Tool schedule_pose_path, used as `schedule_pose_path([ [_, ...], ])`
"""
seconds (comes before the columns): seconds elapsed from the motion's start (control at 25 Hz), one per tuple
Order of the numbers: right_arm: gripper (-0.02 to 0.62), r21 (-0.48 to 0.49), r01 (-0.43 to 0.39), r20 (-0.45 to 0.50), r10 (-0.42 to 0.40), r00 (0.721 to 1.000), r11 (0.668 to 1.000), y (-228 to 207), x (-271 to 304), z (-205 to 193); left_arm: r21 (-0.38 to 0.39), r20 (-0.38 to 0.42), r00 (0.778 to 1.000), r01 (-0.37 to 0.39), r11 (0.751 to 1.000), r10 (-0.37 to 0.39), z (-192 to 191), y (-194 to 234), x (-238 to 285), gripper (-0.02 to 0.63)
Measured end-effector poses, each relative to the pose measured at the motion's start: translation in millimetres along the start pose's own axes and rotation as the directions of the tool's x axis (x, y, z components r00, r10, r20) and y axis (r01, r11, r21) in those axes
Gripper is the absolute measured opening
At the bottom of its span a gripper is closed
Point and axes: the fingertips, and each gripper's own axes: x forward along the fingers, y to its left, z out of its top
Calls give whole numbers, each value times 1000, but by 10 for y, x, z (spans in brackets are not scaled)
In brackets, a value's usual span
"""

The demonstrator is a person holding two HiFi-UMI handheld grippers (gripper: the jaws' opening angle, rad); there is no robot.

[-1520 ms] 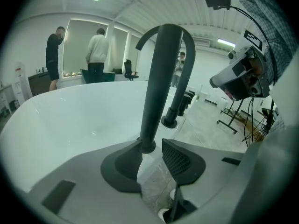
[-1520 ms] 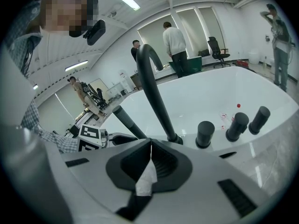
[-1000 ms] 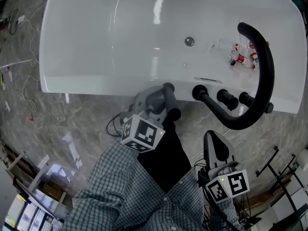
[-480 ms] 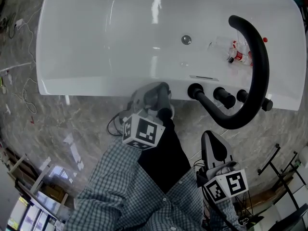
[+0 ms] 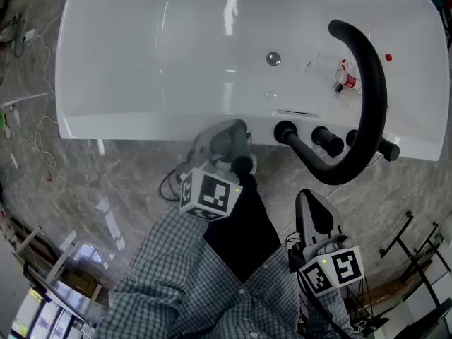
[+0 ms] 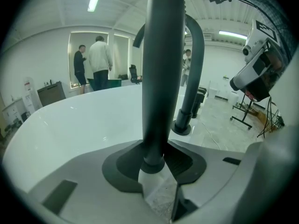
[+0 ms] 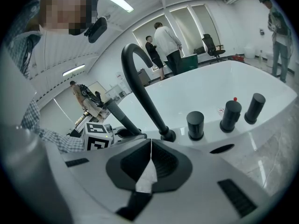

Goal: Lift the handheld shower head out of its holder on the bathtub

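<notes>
Left tongs point(image 6: 156, 161) around upright shower head point(image 6: 161, 69)

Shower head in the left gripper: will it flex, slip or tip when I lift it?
Likely stiff: the shower head runs straight and thick through the left gripper. Its smooth, round shaft might twist or slip. Held near one end, most of its length beyond the gripper, it may tip.

In the last 1 s the left gripper point(image 5: 236, 138) and the shower head handle point(image 5: 243, 164) in it have edged slightly left along the bathtub rim point(image 5: 141, 127), and less of the handle shows above the gripper. The head view has shifted too: the black spout point(image 5: 369, 97) now covers more of the bottles point(image 5: 345, 82).
</notes>
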Motion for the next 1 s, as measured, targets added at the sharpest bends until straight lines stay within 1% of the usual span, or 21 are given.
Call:
schedule_pose_path([
  [0.32, 18, -10, -7, 14, 8, 1000, 1000, 87, -76, 81, -19, -6, 1000, -16, 1000, 16, 66, -4, -125, 127],
  [0.68, 18, -25, 0, 34, 1, 999, 1000, 224, -223, 223, 42, -16, 1000, -1, 999, 1, 229, -67, -361, 127],
  [1.0, 18, -43, 9, 59, -6, 998, 999, 367, -365, 383, 50, -17, 1000, -1, 999, 2, 390, -69, -592, 127],
])
